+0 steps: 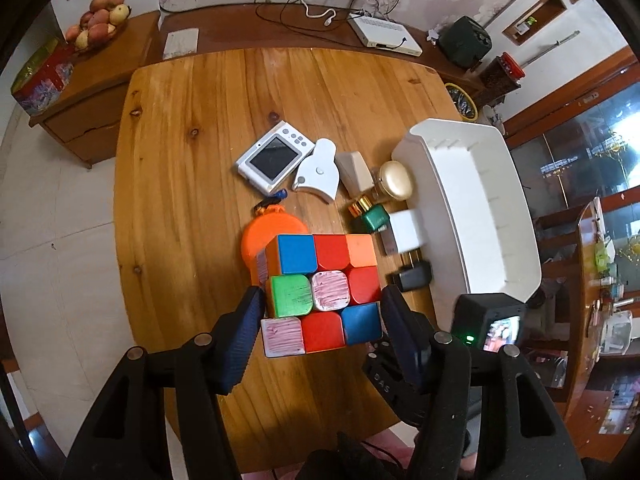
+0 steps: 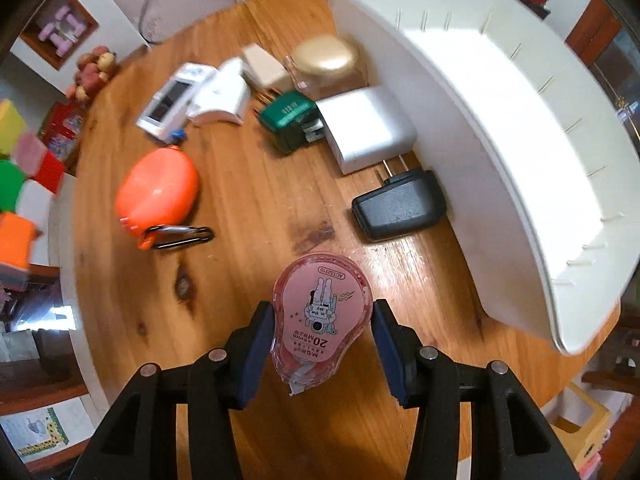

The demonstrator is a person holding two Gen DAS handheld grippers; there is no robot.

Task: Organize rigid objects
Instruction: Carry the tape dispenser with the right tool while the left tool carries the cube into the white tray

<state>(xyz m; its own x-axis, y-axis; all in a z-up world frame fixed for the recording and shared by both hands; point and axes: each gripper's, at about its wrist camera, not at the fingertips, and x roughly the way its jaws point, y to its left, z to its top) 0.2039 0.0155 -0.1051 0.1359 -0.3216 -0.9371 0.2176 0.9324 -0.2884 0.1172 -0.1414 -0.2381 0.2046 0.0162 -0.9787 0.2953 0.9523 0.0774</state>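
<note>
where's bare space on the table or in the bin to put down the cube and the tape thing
The white bin looks bare inside. The table is free left of the handheld screen device and orange case, and along its far edge. The strip beside the bin is crowded: gold lid, green plug, white charger, black adapter.

The bin (image 1: pixel 472 200) sits on the table (image 1: pixel 192 184) at three o'clock, lying along the right edge. Just left of it a row of plugs (image 1: pixel 404 234) runs front to back, the round-lidded jar (image 1: pixel 396 180) behind them at one o'clock. At twelve, the screen gadget (image 1: pixel 274 158) lies left of the clip-shaped piece (image 1: pixel 318 170). The round case (image 1: pixel 260 238) is nearer, toward ten. The cube (image 1: pixel 322 292) hangs above the table's front, between the left tool's (image 1: pixel 322 320) fingers.
</note>
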